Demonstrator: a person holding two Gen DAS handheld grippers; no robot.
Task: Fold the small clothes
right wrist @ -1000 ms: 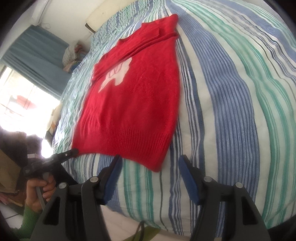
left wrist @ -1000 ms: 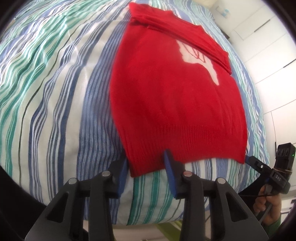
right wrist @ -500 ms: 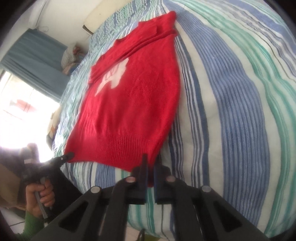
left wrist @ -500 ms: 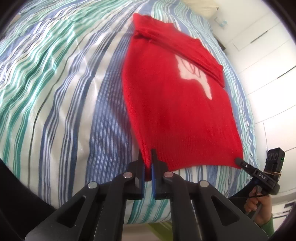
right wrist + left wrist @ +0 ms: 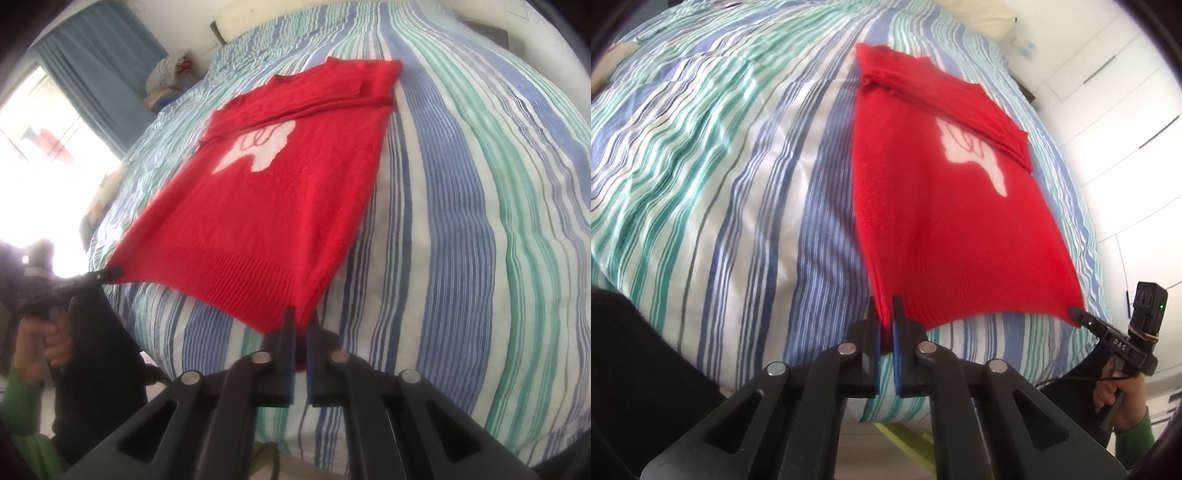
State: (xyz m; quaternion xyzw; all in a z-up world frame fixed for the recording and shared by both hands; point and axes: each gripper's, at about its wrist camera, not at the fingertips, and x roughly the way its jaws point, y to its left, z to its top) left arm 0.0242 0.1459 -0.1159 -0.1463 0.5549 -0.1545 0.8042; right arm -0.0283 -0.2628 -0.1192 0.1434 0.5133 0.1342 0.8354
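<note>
A small red knitted sweater with a white motif lies face up on the striped bed, its sleeves folded across the chest at the far end. My left gripper is shut on the hem's near left corner. My right gripper is shut on the hem's near right corner. Both corners are lifted a little off the cover, and the hem sags between them. Each gripper shows in the other's view, the right gripper pinching its corner and the left gripper pinching its own.
The bed cover, striped blue, green and white, spreads wide on both sides of the sweater. A pile of clothes sits by blue curtains at the far left. White cabinet doors stand to the right.
Both grippers went from open around the hem corners to shut on them. Since then they have risen slightly, lifting the two corners off the bed cover.
</note>
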